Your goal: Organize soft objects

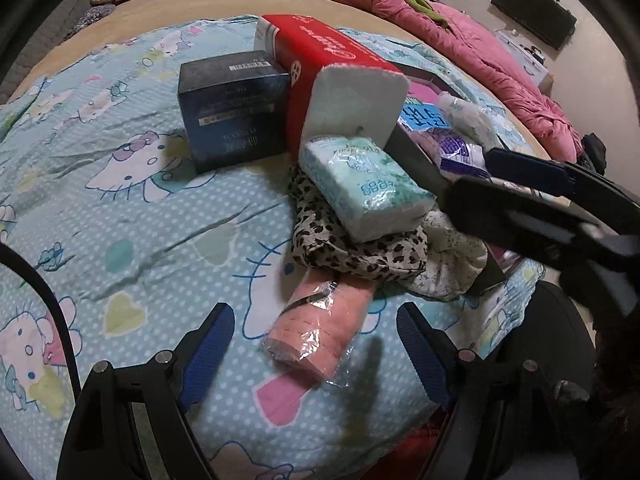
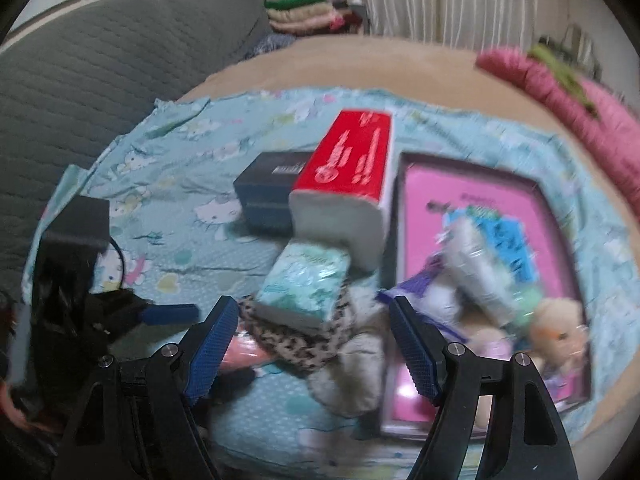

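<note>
A: Left wrist view first. Your left gripper [image 1: 316,344] is spread wide, holding nothing, with the pink wrapped roll [image 1: 316,326] lying between its fingers on the bed sheet [image 1: 120,208]. I'd guess that's your next pick.

B: Landmark?

A: The red tissue pack [image 1: 320,76]. The dark blue box [image 1: 234,110] touches its left side, probably propping it. The mint tissue pack [image 1: 366,186] sits just in front of it, resting on the leopard cloth [image 1: 344,250], so the pile looks loose. The roll is nearer you than all that.

B: Right gripper?

A: Your right gripper [image 1: 532,196] comes in to the right of the red pack, fingers apart, nothing held.

B: Right wrist view?

A: Blurry. Right gripper [image 2: 312,344] released, empty, above the leopard cloth [image 2: 296,344]. The pink tray [image 2: 516,196] lies right of the red tissue pack [image 2: 352,168] with a doll [image 2: 560,332] and packets inside; likely the collection spot. Your left gripper [image 2: 172,314] is far left of the pack.
</note>
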